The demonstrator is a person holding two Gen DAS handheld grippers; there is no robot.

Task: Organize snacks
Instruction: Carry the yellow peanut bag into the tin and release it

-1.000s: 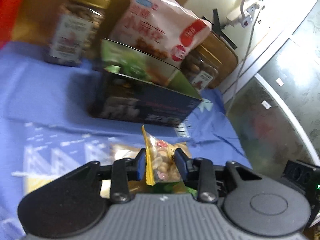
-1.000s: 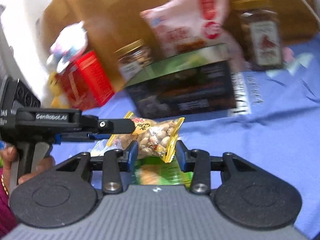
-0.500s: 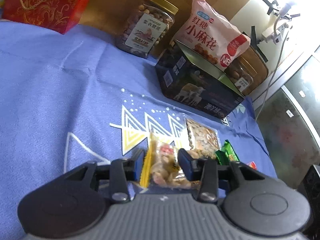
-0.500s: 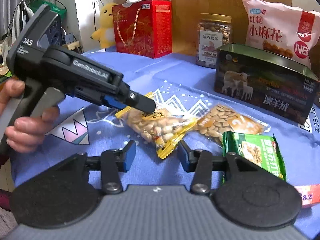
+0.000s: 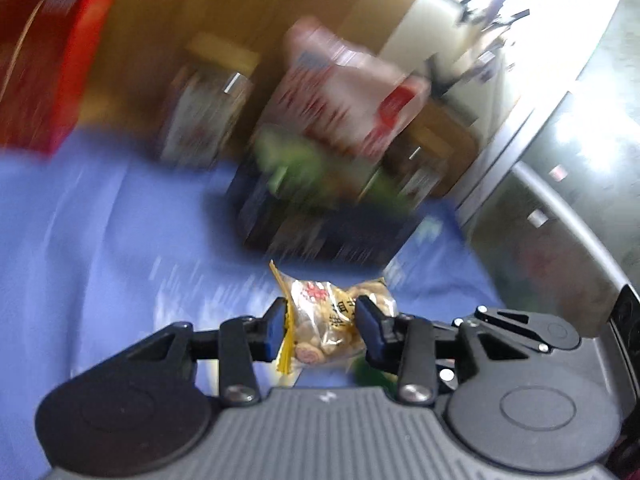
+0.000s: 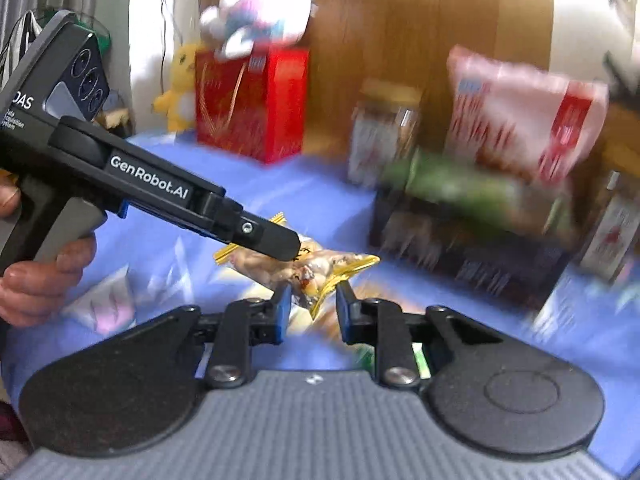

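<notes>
Left tool (image 5: 320, 326) clamped on a clear, yellow-edged peanut packet (image 5: 334, 322), blue pads pressing both sides of it, packet raised above the blue-clothed surface (image 5: 100, 240). Same left tool (image 6: 280, 246) seen from the right wrist view, reaching in from the left with a hand (image 6: 36, 276) on its grip, tip set on that packet (image 6: 308, 266). Right tool (image 6: 310, 306) partly open, jaws flanking the packet's near yellow corner; contact with the pads not discernible. Behind, blurred by motion: dark rectangular tin (image 6: 472, 240) with a green top, contents not visible; pink-and-red snack bag (image 6: 520, 116) standing upright just behind the tin; clear jar (image 6: 384, 132) with a gold lid to the tin's left, filled with brownish pieces; second jar (image 6: 612, 236) at the far right edge. Red gift bag (image 6: 252, 104) at the rear left, a plush toy (image 6: 260, 12) resting on top.
</notes>
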